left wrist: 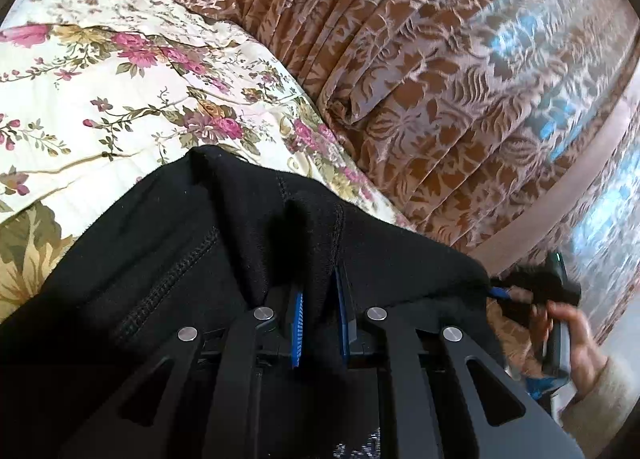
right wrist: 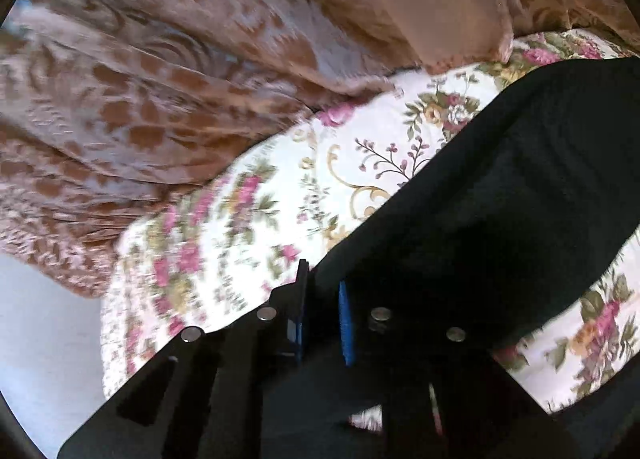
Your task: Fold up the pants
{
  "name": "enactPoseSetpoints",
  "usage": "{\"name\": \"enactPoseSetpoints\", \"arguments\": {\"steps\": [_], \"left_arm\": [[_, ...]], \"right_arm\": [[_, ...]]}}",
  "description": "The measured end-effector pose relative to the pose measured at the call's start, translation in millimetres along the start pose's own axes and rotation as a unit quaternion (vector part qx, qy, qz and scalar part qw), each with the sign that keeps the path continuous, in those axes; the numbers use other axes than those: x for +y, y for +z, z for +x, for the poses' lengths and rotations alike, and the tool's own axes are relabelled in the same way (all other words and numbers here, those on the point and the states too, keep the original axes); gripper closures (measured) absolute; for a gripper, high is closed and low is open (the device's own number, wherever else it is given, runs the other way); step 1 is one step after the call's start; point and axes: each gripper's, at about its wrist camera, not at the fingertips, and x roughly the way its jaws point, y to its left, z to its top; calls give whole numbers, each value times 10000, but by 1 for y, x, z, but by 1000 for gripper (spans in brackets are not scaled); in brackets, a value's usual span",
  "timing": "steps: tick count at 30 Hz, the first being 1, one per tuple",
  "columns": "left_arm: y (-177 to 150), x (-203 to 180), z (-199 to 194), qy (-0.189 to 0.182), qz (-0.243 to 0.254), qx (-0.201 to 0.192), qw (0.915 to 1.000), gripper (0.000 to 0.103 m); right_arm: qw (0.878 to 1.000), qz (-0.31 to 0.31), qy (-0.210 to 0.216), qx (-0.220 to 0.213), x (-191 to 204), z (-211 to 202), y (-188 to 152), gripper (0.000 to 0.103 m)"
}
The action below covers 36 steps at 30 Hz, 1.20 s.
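The black pants (left wrist: 168, 259) hang lifted over a floral bedspread (left wrist: 100, 99). My left gripper (left wrist: 320, 299) is shut on a bunched fold of the pants near a seam; cloth covers its fingertips. My right gripper (left wrist: 500, 293) shows at the right of the left wrist view, clamping the pants' far corner, a hand on it. In the right wrist view my right gripper (right wrist: 322, 291) is shut on the edge of the black pants (right wrist: 500, 199), which stretch away to the upper right above the bedspread (right wrist: 280, 199).
A brown patterned curtain (left wrist: 420, 59) hangs along the far side of the bed and also shows in the right wrist view (right wrist: 140, 79). A pale floor (right wrist: 40, 339) lies beside the bed's edge.
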Motion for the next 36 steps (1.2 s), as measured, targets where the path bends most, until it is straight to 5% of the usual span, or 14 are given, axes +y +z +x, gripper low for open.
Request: {"name": "enactPoseSetpoints", "arguments": {"steps": [4, 9, 18, 24, 26, 36], "left_arm": [[9, 3, -32, -494, -396, -664, 9958, 90], [15, -7, -60, -495, -102, -1031, 9934, 90], [-5, 24, -81, -264, -543, -934, 9938, 90], [-17, 23, -93, -115, -622, -813, 9947, 69], [-20, 20, -100, -3, -586, -834, 9948, 43], [-42, 14, -129, -486, -716, -675, 9940, 36]], "right_arm": [[9980, -425, 375, -269, -5, -43, -39, 91], [9904, -935, 679, -763, -12, -89, -109, 91], [9799, -1433, 726, -1182, -34, -95, -219, 90], [9855, -1343, 582, -856, -61, -61, -233, 90], [9857, -1266, 690, -868, -68, -61, -237, 89], [9662, -2110, 1027, -1063, -56, -68, -260, 39]]}}
